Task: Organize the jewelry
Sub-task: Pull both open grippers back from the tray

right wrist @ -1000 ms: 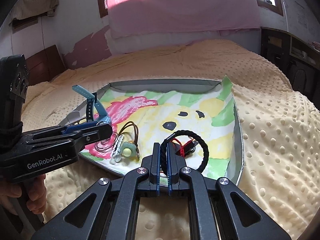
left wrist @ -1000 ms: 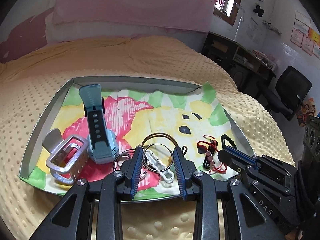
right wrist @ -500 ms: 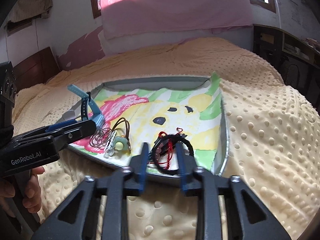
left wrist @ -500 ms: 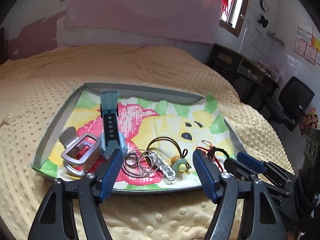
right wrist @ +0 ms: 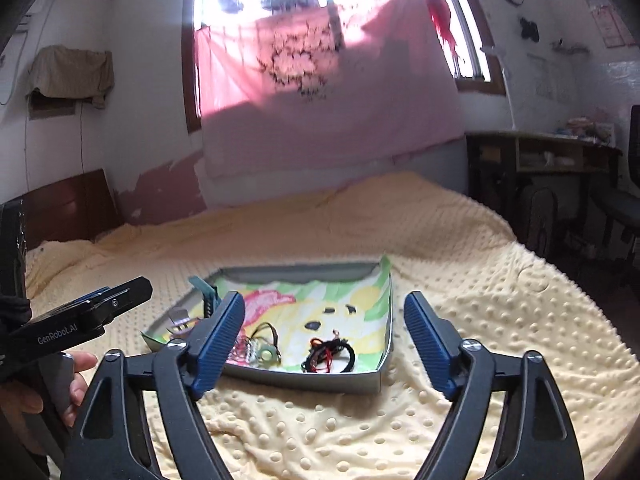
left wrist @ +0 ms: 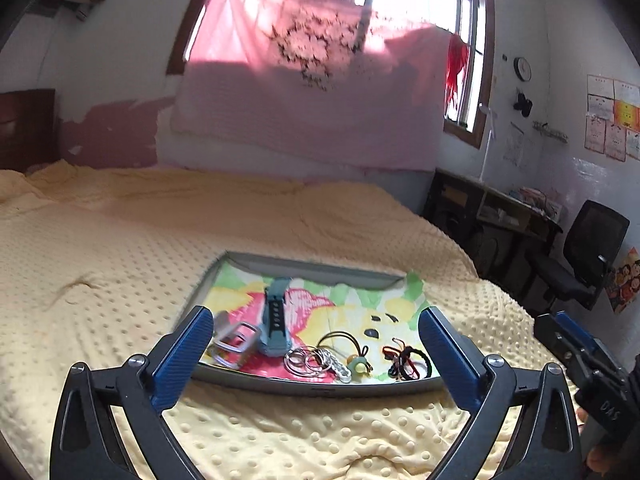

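A grey tray (left wrist: pixel 304 265) with a colourful liner lies on the yellow bed; it also shows in the right wrist view (right wrist: pixel 304 378). In it lie a blue watch (left wrist: pixel 275 330), a silver watch band (left wrist: pixel 236 339), metal rings (left wrist: pixel 307 360), a green charm on a brown cord (left wrist: pixel 357 365) and a black and red bracelet bundle (left wrist: pixel 407 363), seen also in the right wrist view (right wrist: pixel 330 356). My left gripper (left wrist: pixel 314 344) is open and empty, raised in front of the tray. My right gripper (right wrist: pixel 324 330) is open and empty, also in front of the tray.
The dotted yellow blanket (left wrist: pixel 120 248) covers the whole bed. A pink curtain (left wrist: pixel 312 92) hangs at the back wall. A dark desk (left wrist: pixel 500 216) and a black chair (left wrist: pixel 584 256) stand to the right of the bed.
Both grippers opened and pulled back and up from the tray. The right let go of the black bracelet, which now lies in the tray. The left left the rings in the tray.
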